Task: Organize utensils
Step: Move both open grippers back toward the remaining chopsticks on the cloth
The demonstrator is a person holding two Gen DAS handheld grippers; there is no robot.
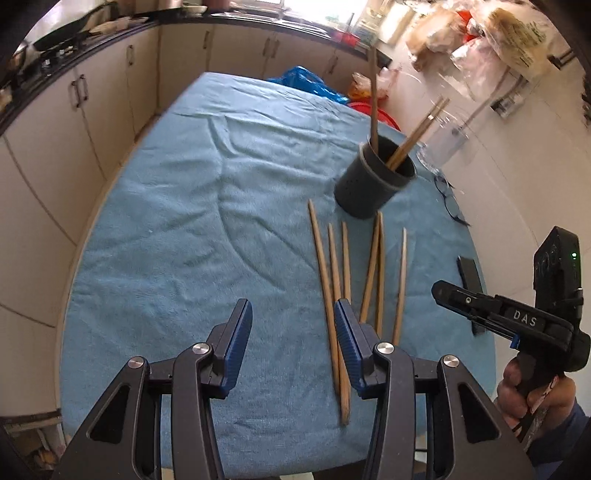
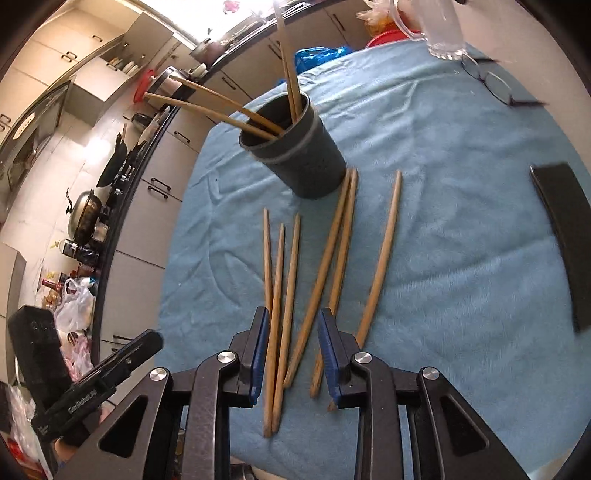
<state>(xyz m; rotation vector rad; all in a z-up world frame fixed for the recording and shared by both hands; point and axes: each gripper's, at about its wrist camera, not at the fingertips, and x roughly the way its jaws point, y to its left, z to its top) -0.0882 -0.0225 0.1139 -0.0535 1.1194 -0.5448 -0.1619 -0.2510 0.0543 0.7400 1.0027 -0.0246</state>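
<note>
We hold the right hand-held gripper (image 2: 291, 350) low over the blue towel (image 2: 443, 221) that covers the counter, jaws wide and holding nothing; the near ends of several loose chopsticks (image 2: 288, 295) lie between and below its fingers. We hold the left hand-held gripper (image 1: 293, 347) just to the left of the same group, jaws also wide and holding nothing, with one chopstick passing under its right finger.

Six chopsticks lie flat on the towel, fanned out in front of the black holder (image 2: 295, 147), some touching or crossing at their near ends. We judge the task partly done: four sticks already stand in the holder, and the six on the towel remain to be collected.

The holder stands upright on the towel, just beyond the far tips of the loose chopsticks. A clear glass (image 2: 443, 33), a pair of spectacles (image 2: 491, 81) and a flat black object (image 2: 565, 236) lie well apart from it.
</note>
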